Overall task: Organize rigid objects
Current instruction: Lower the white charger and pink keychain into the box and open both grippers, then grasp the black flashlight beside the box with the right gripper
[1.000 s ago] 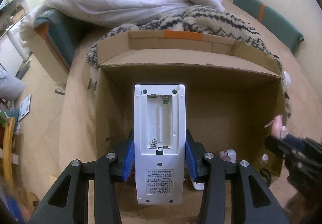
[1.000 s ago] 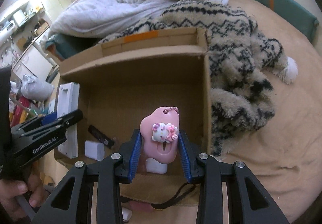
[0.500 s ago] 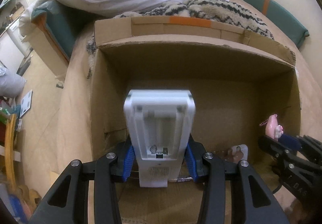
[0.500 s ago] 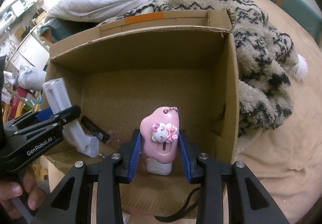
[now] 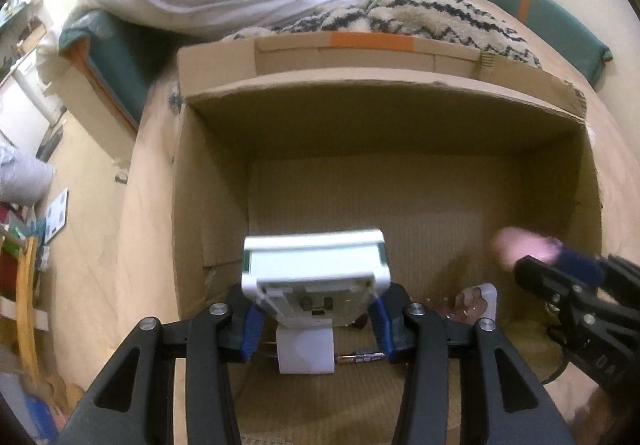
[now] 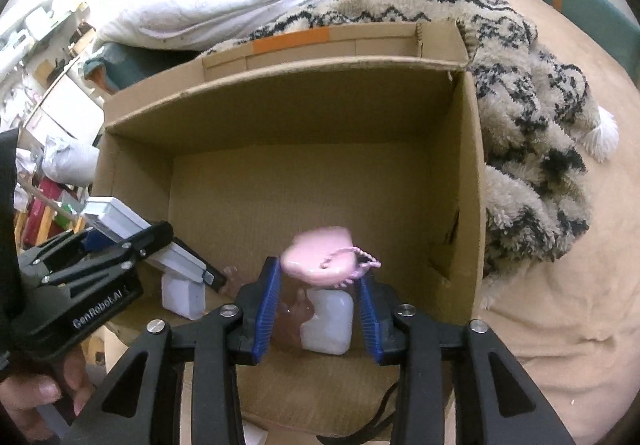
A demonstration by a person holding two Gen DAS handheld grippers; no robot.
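— Where do the two things sit?

— Both hang over the open cardboard box (image 5: 384,105) on the bed. The white remote (image 5: 316,277) is between the pads of the left claw (image 5: 316,319), tipped forward, battery bay bare. The pink charm (image 6: 320,255) is between the pads of the right claw (image 6: 316,305), blurred, its bead chain trailing toward 3 o'clock.

— Are they gripped?

— Both claws are spreading. The right pads stand clear of the charm; on the left I see a gap at the 3 o'clock pad, so I judge neither is pinched.

— How would they handle?

— The remote looks like light, stiff, smooth plastic; I'd take it across its long flat sides, low on the body, never over the open bay. The charm seems small, hard, glossy and rounded, likely to squirt out; I'd grip its broad flanks, clear of the chain.

— What's below?

— A white block (image 6: 326,321) and a white adapter (image 6: 182,297) at 9 o'clock.
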